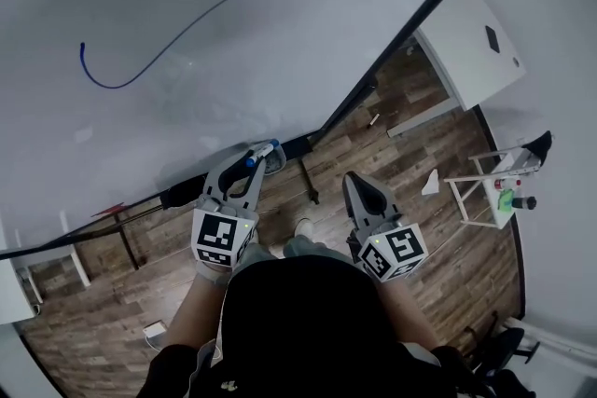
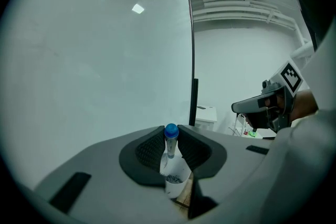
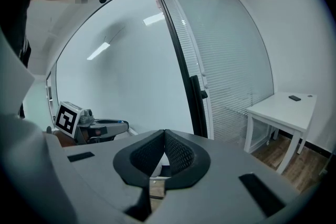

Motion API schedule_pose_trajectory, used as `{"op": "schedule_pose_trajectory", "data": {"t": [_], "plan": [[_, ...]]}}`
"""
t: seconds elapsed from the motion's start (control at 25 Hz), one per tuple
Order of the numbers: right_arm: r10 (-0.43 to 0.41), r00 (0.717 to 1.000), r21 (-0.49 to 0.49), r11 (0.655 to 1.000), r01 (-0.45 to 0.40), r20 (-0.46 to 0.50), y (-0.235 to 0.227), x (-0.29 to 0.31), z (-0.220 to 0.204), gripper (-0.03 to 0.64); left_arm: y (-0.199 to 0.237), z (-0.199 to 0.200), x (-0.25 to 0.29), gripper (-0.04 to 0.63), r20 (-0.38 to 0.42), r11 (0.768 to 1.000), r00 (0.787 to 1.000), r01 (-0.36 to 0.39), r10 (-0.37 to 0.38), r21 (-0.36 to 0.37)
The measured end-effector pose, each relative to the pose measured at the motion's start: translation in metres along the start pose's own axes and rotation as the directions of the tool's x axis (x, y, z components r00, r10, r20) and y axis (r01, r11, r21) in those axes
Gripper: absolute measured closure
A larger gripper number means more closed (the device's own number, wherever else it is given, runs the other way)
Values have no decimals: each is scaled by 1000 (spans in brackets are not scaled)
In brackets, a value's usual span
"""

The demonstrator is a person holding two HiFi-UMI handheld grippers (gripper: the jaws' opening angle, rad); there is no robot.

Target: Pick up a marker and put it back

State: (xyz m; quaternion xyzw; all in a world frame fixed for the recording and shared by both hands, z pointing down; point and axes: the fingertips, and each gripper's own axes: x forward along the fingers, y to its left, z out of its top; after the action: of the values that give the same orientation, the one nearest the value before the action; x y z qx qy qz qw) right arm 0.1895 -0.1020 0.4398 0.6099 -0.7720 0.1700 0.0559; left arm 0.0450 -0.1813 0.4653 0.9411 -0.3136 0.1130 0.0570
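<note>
- Much of the marker point(image 2: 172, 161) was hidden. In the left gripper view its lower barrel ran down behind the gripper body and was cut off. The dark print on the barrel was too blurred to read.
- In the head view only the blue cap and a short piece of white barrel showed between the fingers of the left gripper point(image 1: 264, 154). Whether the cap touched the whiteboard point(image 1: 308, 23) could not be told from there.
- The person's head filled the bottom of the head view and covered most of both arms.
- The marker's long axis ran roughly along the left gripper's jaws. The capped end pointed forward, past the fingertips and toward the whiteboard; the other end pointed back toward the gripper body.
- The marker had a white barrel, wider at the rear, and a rounded blue cap.
- The left gripper's jaws were clamped on the marker just below the cap, holding it in the air near the whiteboard's lower edge.
- The right gripper point(image 3: 164, 135) had its jaws pressed together with nothing between them. It was held beside the left gripper and apart from it, over the wooden floor point(image 1: 410, 140).
- A curved blue line point(image 1: 168, 51) marked the whiteboard.
</note>
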Motion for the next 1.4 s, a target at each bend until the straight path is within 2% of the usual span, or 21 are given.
{"op": "schedule_pose_trajectory", "data": {"t": [0.44, 0.96, 1.4], "plan": [[23, 1000, 15, 1000, -22, -18, 7, 6, -9, 589, -2, -7, -5, 509, -6, 1000, 1000, 7, -7, 8], [-5, 998, 31, 999, 7, -69, 6, -3, -29, 589, 4, -57, 9, 509, -93, 1000, 996, -2, 3, 8], [-36, 996, 48, 998, 40, -83, -3, -10, -38, 589, 4, -75, 22, 508, -136, 1000, 991, 1, 0, 9]]}}
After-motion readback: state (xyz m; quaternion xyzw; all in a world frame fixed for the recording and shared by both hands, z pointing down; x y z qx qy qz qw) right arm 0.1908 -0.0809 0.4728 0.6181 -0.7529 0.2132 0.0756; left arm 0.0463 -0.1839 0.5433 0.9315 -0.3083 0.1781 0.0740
